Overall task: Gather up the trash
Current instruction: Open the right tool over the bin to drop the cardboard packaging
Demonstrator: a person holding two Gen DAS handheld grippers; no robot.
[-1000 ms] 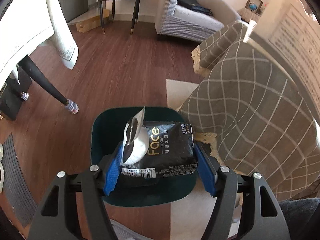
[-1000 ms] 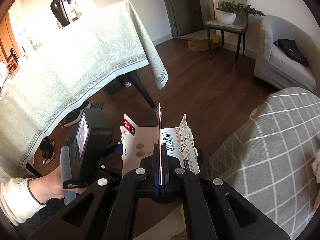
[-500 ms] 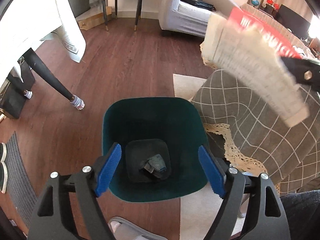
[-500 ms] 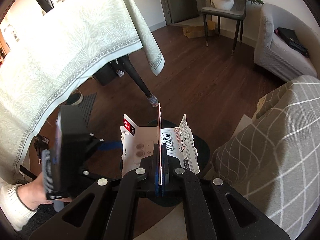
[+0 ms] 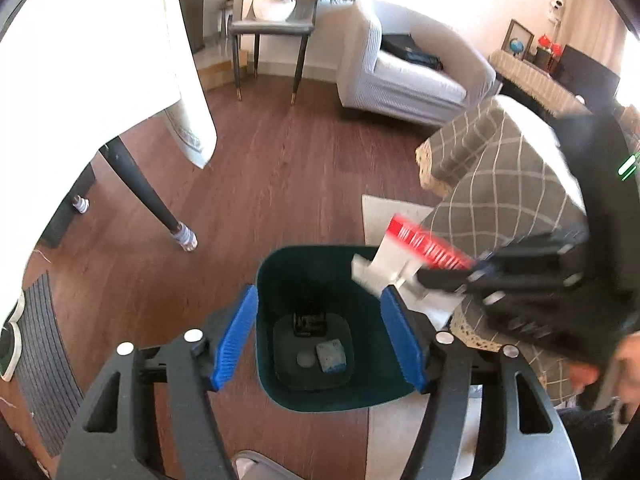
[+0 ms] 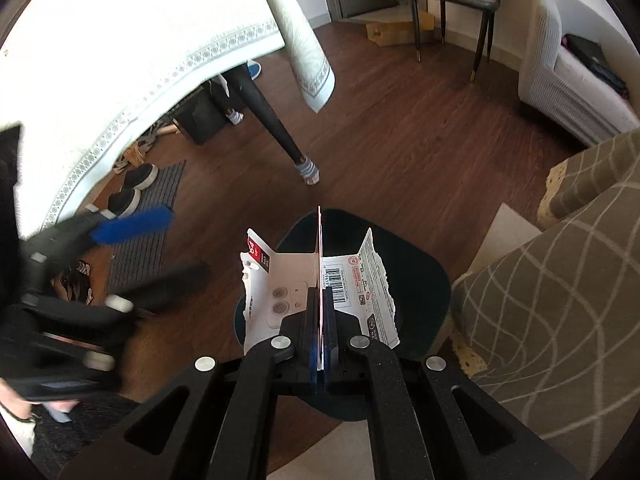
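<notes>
A dark green trash bin (image 5: 272, 280) stands on the wood floor; a black pack (image 5: 309, 322) and small scraps lie at its bottom. My left gripper (image 5: 320, 340) is open and empty above the bin. My right gripper (image 6: 320, 344) is shut on a torn red-and-white cardboard package (image 6: 280, 280) and holds it over the bin's (image 6: 424, 276) rim. In the left wrist view the package (image 5: 404, 256) hangs at the bin's right edge, with the right gripper behind it. The left gripper shows blurred at left in the right wrist view (image 6: 132, 220).
A table with a pale cloth (image 6: 140, 60) and dark leg (image 6: 272, 124) stands left. A checked grey sofa cover (image 5: 500, 184) is right of the bin. A white armchair (image 5: 404, 72), a side chair with a plant (image 5: 276, 20), shoes and a mat (image 6: 136, 188) lie around.
My left gripper opened and dropped the black tissue pack into the bin, then drew back. My right gripper moved the cardboard package down over the bin's rim.
</notes>
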